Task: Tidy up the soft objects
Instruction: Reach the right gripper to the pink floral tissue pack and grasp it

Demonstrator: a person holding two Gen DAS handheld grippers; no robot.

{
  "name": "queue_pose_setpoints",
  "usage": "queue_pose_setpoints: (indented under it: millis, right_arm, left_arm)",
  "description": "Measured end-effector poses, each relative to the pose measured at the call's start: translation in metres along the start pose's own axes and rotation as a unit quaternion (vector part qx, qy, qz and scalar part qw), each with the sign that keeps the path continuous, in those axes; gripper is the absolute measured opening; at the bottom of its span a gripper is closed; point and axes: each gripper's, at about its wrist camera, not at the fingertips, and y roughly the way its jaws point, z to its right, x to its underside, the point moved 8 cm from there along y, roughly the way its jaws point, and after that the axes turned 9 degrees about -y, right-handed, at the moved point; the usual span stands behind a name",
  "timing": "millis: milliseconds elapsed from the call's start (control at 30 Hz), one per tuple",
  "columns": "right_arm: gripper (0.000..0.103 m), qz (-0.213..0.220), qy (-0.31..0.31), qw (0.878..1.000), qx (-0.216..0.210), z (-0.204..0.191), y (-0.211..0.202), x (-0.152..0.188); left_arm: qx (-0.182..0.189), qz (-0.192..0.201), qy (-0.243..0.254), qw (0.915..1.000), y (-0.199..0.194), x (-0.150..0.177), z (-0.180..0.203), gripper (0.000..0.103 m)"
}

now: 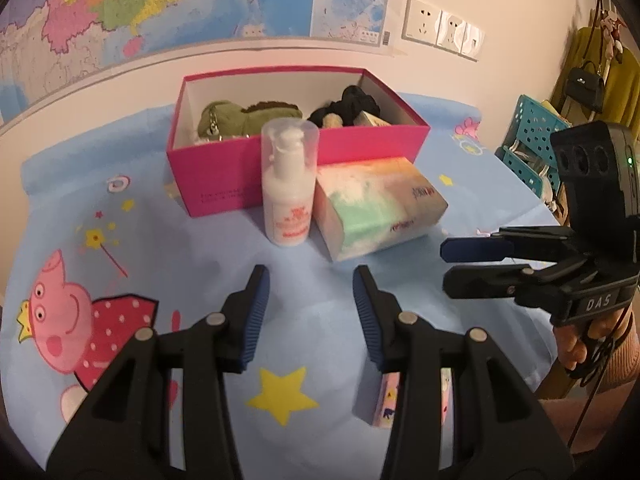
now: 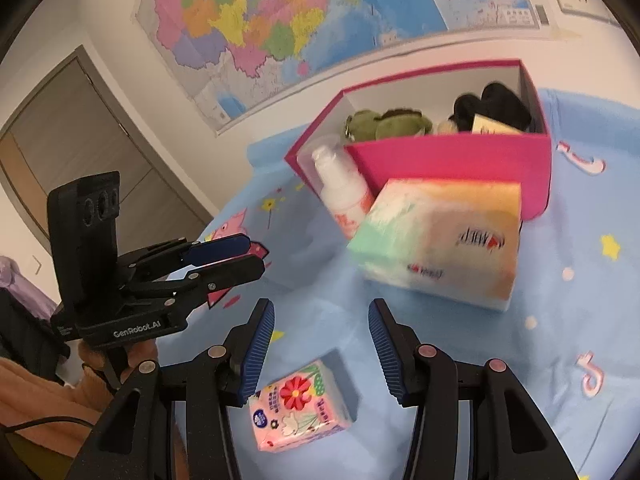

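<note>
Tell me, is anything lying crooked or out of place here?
Nothing is spilled or broken. The big tissue pack lies askew against the pink box, and the small flowered tissue pack sits tilted on the blue sheet, outside the box.

Surface covered by a light blue cartoon-print sheet (image 1: 168,240), pink open box (image 1: 224,176) set on it, white pump bottle (image 1: 286,200) and pastel tissue pack (image 1: 376,208) placed just before it, small floral tissue packet (image 2: 300,412) laid nearer.

A box (image 1: 304,152) stands at the back of my table (image 1: 160,240), with a plush toy (image 1: 256,114) left and a dark cloth (image 1: 348,104) right inside it. A bottle (image 1: 286,196) and tissue pack (image 1: 380,208) stand before it, the bottle left. A small packet (image 2: 300,408) lies nearest me.
</note>
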Motion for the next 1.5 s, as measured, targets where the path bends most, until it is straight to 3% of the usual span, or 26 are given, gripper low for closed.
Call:
queue_pose_setpoints:
  millis: [300,533,1033,1133,1233,1333,1500]
  right_arm:
    - [0.051,-0.021,0.007,1.0,0.006,0.001,0.007,0.017]
    - [0.051,-0.038,0.016,0.999,0.009,0.004,0.014,0.031]
    - [0.051,-0.07,0.004,0.997,-0.017,-0.007,0.032,0.046]
    - [0.05,-0.072,0.0,0.997,-0.019,-0.008,0.033,0.047]
    - [0.048,-0.076,-0.004,0.997,-0.019,-0.01,0.034,0.05]
    - [0.042,-0.082,0.003,0.997,-0.013,-0.005,0.035,0.054]
    - [0.042,-0.076,0.015,0.997,-0.013,-0.002,0.031,0.053]
  left_arm:
    - [0.005,-0.026,0.0,0.9996,0.006,0.023,0.006,0.045]
    - [0.022,-0.071,0.003,0.9973,0.015,0.055,0.015,0.045]
    - [0.097,-0.133,0.007,0.9863,-0.009,0.107,0.044,0.045]
    - [0.118,-0.152,0.01,0.9813,-0.01,0.117,0.053,0.04]
    - [0.13,-0.161,0.004,0.9784,-0.008,0.12,0.057,0.037]
    - [0.135,-0.162,-0.012,0.9775,-0.002,0.114,0.054,0.028]
    - [0.128,-0.149,-0.04,0.9798,0.011,0.093,0.038,0.028]
